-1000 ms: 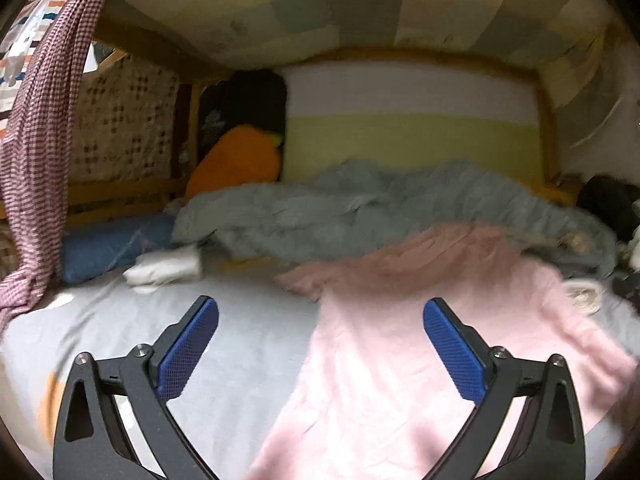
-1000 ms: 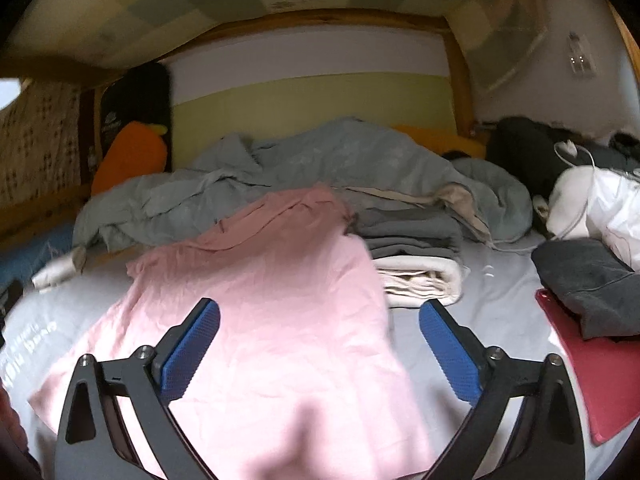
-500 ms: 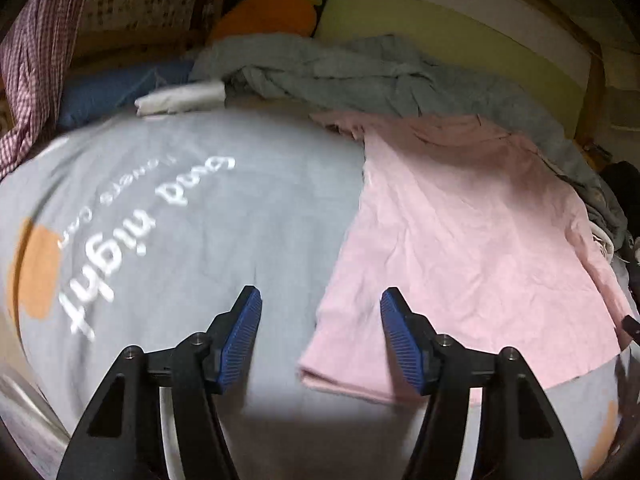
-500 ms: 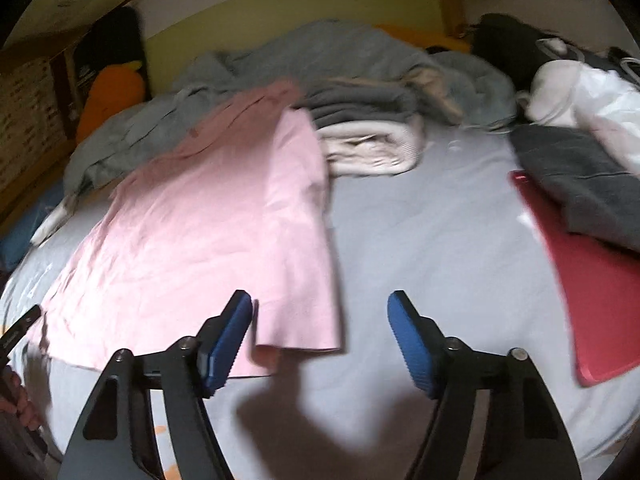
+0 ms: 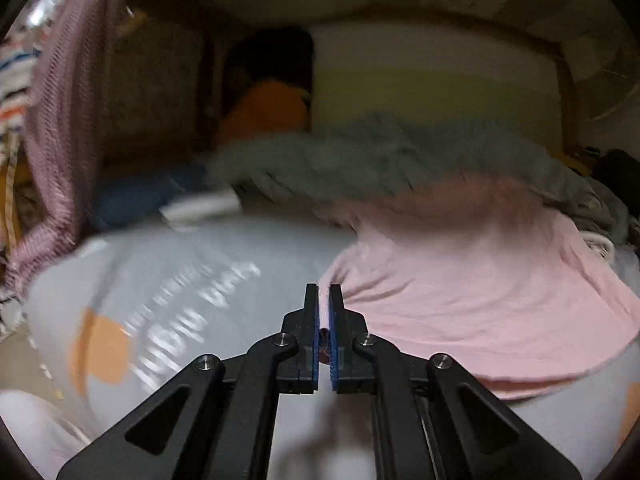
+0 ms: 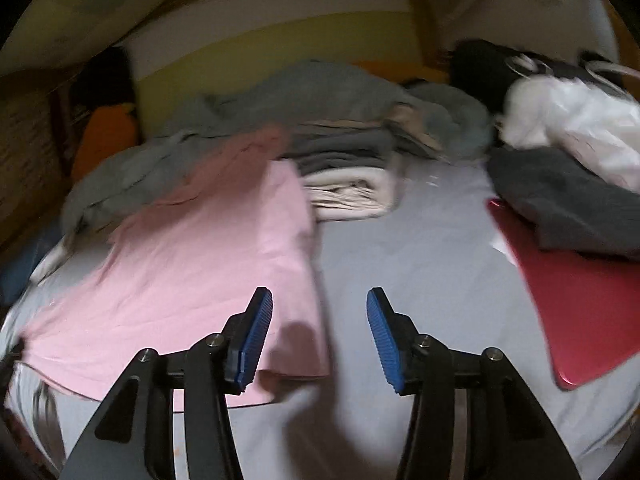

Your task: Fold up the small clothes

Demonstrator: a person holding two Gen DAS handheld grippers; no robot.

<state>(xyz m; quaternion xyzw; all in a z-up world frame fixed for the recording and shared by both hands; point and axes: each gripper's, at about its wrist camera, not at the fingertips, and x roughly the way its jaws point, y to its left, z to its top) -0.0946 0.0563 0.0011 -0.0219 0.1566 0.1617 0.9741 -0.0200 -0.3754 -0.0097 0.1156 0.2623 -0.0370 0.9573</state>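
A pink shirt (image 5: pixel 472 292) lies spread on the pale grey bed sheet (image 5: pixel 180 264). My left gripper (image 5: pixel 324 300) is shut on the shirt's near left hem corner; pink cloth shows between the blue pads. In the right wrist view the same pink shirt (image 6: pixel 200 264) lies left of centre. My right gripper (image 6: pixel 320 312) is open, its jaws on either side of the shirt's near right corner and just above it. Its left pad (image 6: pixel 256 332) is over the cloth, its right pad over bare sheet.
A crumpled grey blanket (image 6: pixel 304 96) lies behind the shirt. Folded grey and cream clothes (image 6: pixel 352 184) sit beside it. A red flat item (image 6: pixel 576 304), a dark grey garment (image 6: pixel 568 200) and a white bundle (image 6: pixel 576 124) lie right. An orange plush (image 5: pixel 268 112) and a checked cloth (image 5: pixel 60 128) are left.
My left gripper has closed on the shirt's left hem corner and the view has tilted up. My right gripper has narrowed a little and come closer to the right hem corner.
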